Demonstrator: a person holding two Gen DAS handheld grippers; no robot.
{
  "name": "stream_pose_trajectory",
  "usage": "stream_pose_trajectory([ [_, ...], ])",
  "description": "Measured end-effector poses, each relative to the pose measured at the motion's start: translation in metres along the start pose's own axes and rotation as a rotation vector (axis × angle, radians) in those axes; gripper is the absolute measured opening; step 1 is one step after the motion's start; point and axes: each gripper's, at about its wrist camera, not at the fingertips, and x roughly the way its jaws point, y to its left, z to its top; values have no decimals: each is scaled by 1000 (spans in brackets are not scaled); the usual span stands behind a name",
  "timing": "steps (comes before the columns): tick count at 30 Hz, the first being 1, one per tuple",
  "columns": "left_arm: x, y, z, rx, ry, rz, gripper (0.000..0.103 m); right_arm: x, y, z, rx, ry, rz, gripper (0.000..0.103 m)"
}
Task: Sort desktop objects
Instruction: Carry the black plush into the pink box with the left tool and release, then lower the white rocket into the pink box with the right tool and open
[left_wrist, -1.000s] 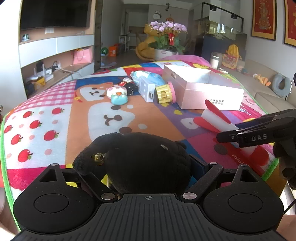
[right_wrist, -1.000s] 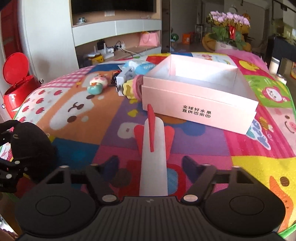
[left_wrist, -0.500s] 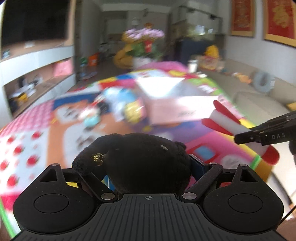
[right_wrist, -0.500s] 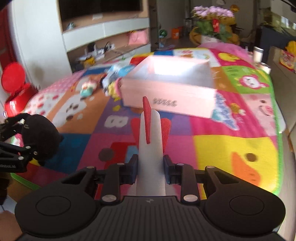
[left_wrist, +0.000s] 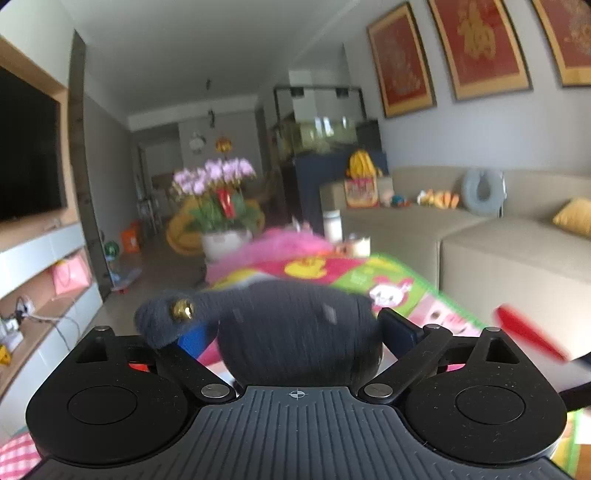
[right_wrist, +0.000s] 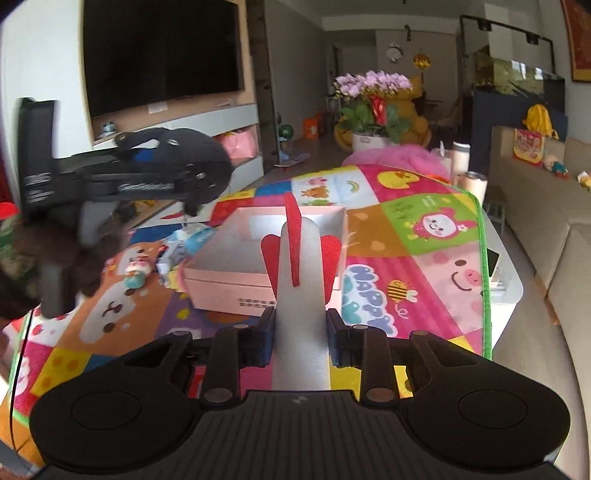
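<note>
My left gripper (left_wrist: 291, 321) carries a black plush toy (left_wrist: 295, 339) with a gold bead, high above the mat; its jaws are opening, and the plush still sits between the blue pads. The right wrist view shows that left gripper (right_wrist: 184, 173) with the plush (right_wrist: 207, 158) in the air, left of the open pink box (right_wrist: 229, 291). My right gripper (right_wrist: 301, 325) is shut on a white rocket toy with red fins (right_wrist: 299, 266), held above the mat in front of the box. One red fin (left_wrist: 528, 336) shows blurred at the right of the left wrist view.
A colourful cartoon mat (right_wrist: 424, 236) covers the low table. Several small toys (right_wrist: 136, 273) lie left of the box. Cups (right_wrist: 460, 155) stand at the far edge. A beige sofa (right_wrist: 546, 206) runs along the right; a flower pot (right_wrist: 373, 107) stands beyond.
My right gripper closed on the rocket and lifted it off the mat. My left gripper rose and swung with the plush, so its view now looks over the table's far end.
</note>
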Motion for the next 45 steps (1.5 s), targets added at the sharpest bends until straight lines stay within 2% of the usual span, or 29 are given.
stream_pose_trajectory([
  [2, 19, 7, -15, -23, 72, 5, 97, 12, -4, 3, 12, 15, -15, 28],
  [5, 15, 18, -39, -90, 111, 8, 101, 23, -7, 10, 2, 15, -34, 28],
  [9, -8, 28, -63, -138, 108, 28, 102, 51, -5, 31, -32, 0, -53, 28],
  [13, -31, 37, -78, -220, 112, 30, 103, 101, 2, 63, -46, 16, -47, 28],
  [17, -44, 39, -90, -260, 133, 20, 103, 158, 15, 86, -40, 46, -93, 28],
  [22, -50, 45, -100, -260, 160, 30, 103, 211, 25, 88, -14, 88, -203, 29],
  [23, -50, 47, -102, -264, 166, 31, 103, 215, 25, 84, -7, 93, -226, 32],
  [25, -51, 50, -107, -274, 174, 23, 103, 211, 18, 78, 20, 77, -237, 44],
  [28, -45, 49, -113, -298, 170, -21, 103, 200, 3, 71, 80, 59, -171, 44],
  [30, -36, 44, -113, -310, 174, -60, 103, 196, 0, 68, 102, 35, -178, 43],
  [31, -30, 42, -114, -314, 180, -74, 103, 193, -1, 67, 112, 12, -188, 46],
  [32, -23, 39, -114, -313, 187, -89, 103, 188, -1, 66, 115, -16, -192, 59],
  [34, -7, 34, -114, -306, 201, -118, 103, 179, -5, 66, 130, -66, -215, 74],
  [36, 6, 27, -114, -292, 213, -139, 103, 180, -13, 65, 152, -59, -238, 80],
  [37, 10, 25, -114, -286, 214, -147, 103, 183, -18, 64, 161, -39, -228, 86],
  [40, 16, 23, -115, -291, 212, -149, 103, 197, -23, 59, 175, 56, -97, 87],
  [41, 16, 24, -115, -294, 213, -140, 103, 201, -22, 57, 179, 76, -52, 90],
  [45, 9, 30, -119, -303, 212, -93, 103, 205, -7, 57, 156, 60, -22, 91],
])
